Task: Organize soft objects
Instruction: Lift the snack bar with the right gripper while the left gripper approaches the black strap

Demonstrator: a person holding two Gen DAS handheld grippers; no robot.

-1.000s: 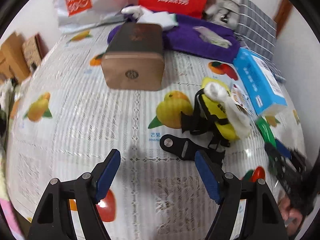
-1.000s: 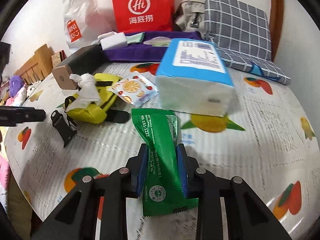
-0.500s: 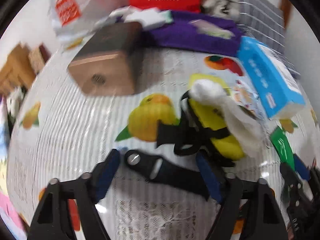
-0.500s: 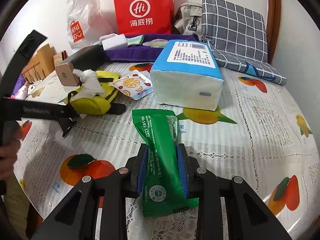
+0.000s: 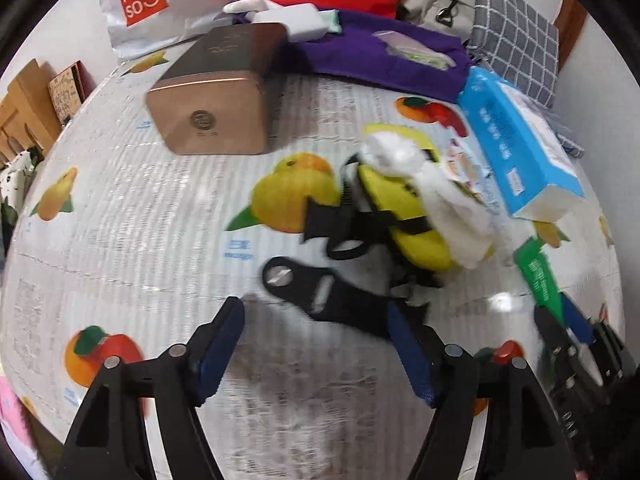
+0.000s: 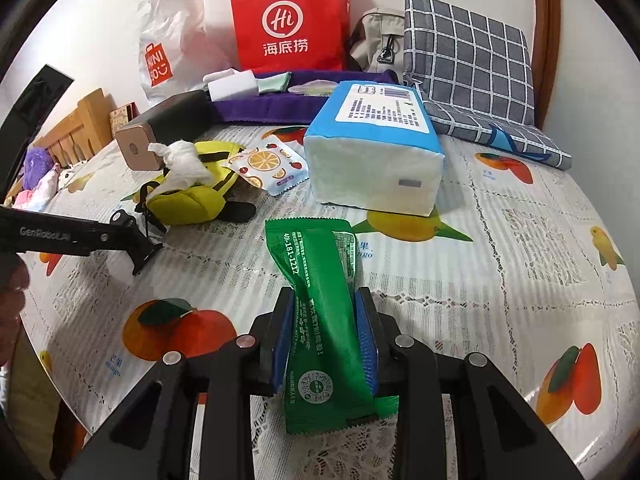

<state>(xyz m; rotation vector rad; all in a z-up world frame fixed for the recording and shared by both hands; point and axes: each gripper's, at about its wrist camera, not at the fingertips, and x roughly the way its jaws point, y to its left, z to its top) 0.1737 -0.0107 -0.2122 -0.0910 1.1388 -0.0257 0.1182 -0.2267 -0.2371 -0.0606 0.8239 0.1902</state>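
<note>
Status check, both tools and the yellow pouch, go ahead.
Right tool shut on green packet. Left tool open, jaws just widening, over black strap. Yellow pouch beyond, tissue on top.

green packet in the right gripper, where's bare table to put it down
The right gripper grips the green packet. Free: tablecloth right of it, in front of the blue tissue pack. Crowded: left, around the yellow pouch and left gripper.

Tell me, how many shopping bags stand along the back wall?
2: a red paper bag in the middle, and a white plastic bag to its left. Others may be hidden behind the clutter.
</note>
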